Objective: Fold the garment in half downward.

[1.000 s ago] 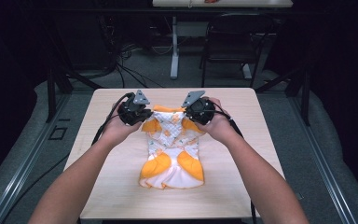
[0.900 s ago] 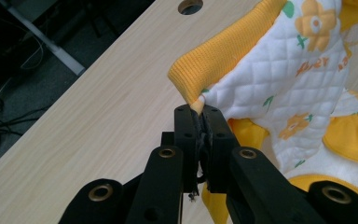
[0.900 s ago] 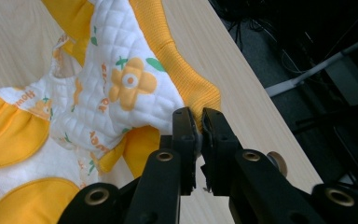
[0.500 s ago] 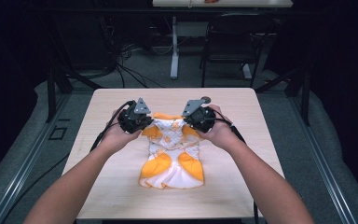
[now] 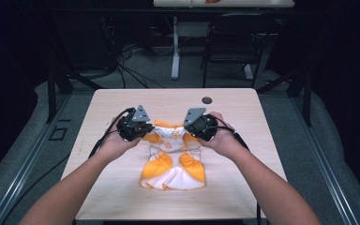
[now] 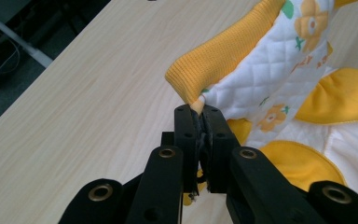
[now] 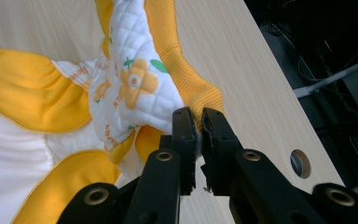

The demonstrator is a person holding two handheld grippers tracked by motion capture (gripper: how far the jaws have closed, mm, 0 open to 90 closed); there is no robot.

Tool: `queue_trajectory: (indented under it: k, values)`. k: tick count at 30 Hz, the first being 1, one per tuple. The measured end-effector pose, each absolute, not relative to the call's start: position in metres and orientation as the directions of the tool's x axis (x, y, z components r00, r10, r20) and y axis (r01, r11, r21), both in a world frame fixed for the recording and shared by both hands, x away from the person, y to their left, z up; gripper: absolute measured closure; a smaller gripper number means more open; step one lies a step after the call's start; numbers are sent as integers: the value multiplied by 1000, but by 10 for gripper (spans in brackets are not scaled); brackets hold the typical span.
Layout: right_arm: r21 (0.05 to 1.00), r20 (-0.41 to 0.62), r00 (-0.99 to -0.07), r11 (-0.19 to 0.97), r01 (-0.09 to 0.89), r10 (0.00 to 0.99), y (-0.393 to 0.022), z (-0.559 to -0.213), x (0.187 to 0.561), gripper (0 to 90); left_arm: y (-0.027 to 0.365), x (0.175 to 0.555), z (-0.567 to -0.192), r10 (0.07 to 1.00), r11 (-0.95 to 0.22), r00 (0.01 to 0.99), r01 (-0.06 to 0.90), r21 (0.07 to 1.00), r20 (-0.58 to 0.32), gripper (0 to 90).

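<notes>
A small quilted garment (image 5: 172, 157), white with orange flowers and orange ribbed trim, lies on the light wooden table (image 5: 122, 108). Its far edge is lifted between my two grippers. My left gripper (image 5: 143, 133) holds the left corner; in the left gripper view its jaws (image 6: 199, 114) pinch the orange trim (image 6: 219, 60). At the right corner my right gripper (image 5: 191, 136) is shut on the orange band (image 7: 193, 88), its jaws (image 7: 198, 116) closed over the cloth edge. The garment's lower half (image 5: 168, 176) rests flat on the table.
A small round hole (image 5: 207, 100) sits in the tabletop beyond the right hand; it appears again as a hole (image 7: 300, 163) beside the right jaw. Cables trail off the table's left side (image 5: 101, 140). A chair (image 5: 229, 42) and desk legs stand behind the table.
Both hands have drawn the garment's far edge toward the near side of the table, folding the top over. The grips have not changed.
</notes>
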State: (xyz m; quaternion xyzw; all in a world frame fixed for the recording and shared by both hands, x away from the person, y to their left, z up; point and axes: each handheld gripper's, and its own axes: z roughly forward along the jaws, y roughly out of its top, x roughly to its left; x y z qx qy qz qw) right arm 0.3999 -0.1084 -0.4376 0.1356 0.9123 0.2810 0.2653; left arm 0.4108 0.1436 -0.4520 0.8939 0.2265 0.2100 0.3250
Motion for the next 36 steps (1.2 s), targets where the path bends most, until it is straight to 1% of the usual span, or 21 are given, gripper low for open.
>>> queue_trajectory:
  k: [6, 14, 22, 24, 25, 36]
  values:
    - [570, -418, -830, 818, 78, 370, -106, -439, 390, 836, 147, 403, -456, 534, -683, 820, 275, 677, 206, 863]
    - [556, -402, -843, 827, 85, 357, -108, -448, 383, 836, 146, 396, -462, 521, -687, 830, 270, 675, 198, 862]
    - [587, -372, -849, 804, 98, 375, -113, -457, 376, 836, 143, 389, -464, 500, -698, 844, 259, 668, 195, 863]
    - [581, -376, -850, 808, 94, 369, -114, -456, 374, 836, 143, 387, -466, 498, -700, 845, 259, 666, 195, 862]
    - [599, -362, -852, 795, 99, 379, -114, -456, 372, 836, 143, 386, -467, 495, -703, 846, 257, 663, 197, 862]
    - [575, -368, -860, 813, 89, 355, -115, -460, 358, 835, 143, 375, -470, 471, -712, 864, 254, 655, 178, 862]
